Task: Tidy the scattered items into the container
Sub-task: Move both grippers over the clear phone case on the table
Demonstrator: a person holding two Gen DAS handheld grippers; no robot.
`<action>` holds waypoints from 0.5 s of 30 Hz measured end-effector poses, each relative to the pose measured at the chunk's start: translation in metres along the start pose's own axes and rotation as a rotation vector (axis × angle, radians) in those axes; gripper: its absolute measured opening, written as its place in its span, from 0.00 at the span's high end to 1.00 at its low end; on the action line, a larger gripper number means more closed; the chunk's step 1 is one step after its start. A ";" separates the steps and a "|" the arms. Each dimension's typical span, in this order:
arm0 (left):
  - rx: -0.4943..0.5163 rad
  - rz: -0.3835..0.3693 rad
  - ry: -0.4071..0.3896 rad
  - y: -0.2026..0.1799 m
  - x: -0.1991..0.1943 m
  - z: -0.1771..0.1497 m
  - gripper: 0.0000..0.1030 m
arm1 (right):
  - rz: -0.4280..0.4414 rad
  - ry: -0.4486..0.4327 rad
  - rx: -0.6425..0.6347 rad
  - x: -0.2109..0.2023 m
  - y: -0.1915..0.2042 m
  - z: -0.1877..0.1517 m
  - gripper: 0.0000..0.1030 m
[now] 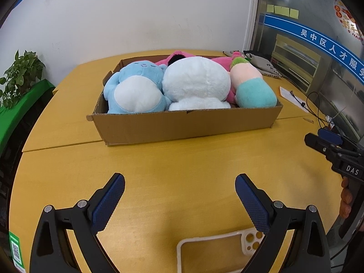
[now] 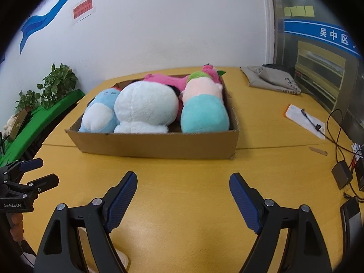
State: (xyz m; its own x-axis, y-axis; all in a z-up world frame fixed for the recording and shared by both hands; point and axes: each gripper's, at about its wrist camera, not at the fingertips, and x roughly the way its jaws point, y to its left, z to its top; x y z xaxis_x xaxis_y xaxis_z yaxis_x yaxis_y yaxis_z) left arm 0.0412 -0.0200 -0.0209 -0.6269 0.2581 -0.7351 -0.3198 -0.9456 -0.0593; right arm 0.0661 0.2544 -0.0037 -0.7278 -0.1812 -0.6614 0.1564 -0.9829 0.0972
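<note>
Both the left hand-held gripper (image 1: 179,187) and the right hand-held gripper (image 2: 183,187) are held wide open and empty above the surface (image 1: 182,159). Four plush toys (image 1: 195,82) are packed in the cardboard box (image 1: 182,125) on the far side

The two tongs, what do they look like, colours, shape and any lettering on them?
Both are matte black plastic. The left tongs and right tongs each have two tapered fingers faced with dark blue textured pads, joined by silver rivets to triangular cut-out links. Seen from the side, the right body reads DAS in white; the left reads GenRobot.AI.
</note>
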 end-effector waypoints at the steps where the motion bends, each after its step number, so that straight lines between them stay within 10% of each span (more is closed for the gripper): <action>1: 0.002 -0.003 0.006 0.002 -0.001 -0.004 0.03 | 0.008 0.014 -0.006 0.001 0.002 -0.005 0.19; 15: 0.098 -0.181 0.290 0.011 0.038 -0.095 0.20 | 0.336 0.360 -0.347 0.033 0.073 -0.119 0.20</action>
State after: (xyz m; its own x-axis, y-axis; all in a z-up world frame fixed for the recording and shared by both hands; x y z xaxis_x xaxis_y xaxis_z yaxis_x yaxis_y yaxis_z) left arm 0.0816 -0.0390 -0.1143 -0.3301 0.3397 -0.8807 -0.4830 -0.8624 -0.1516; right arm 0.1324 0.1808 -0.1069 -0.3384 -0.3980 -0.8527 0.5915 -0.7947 0.1362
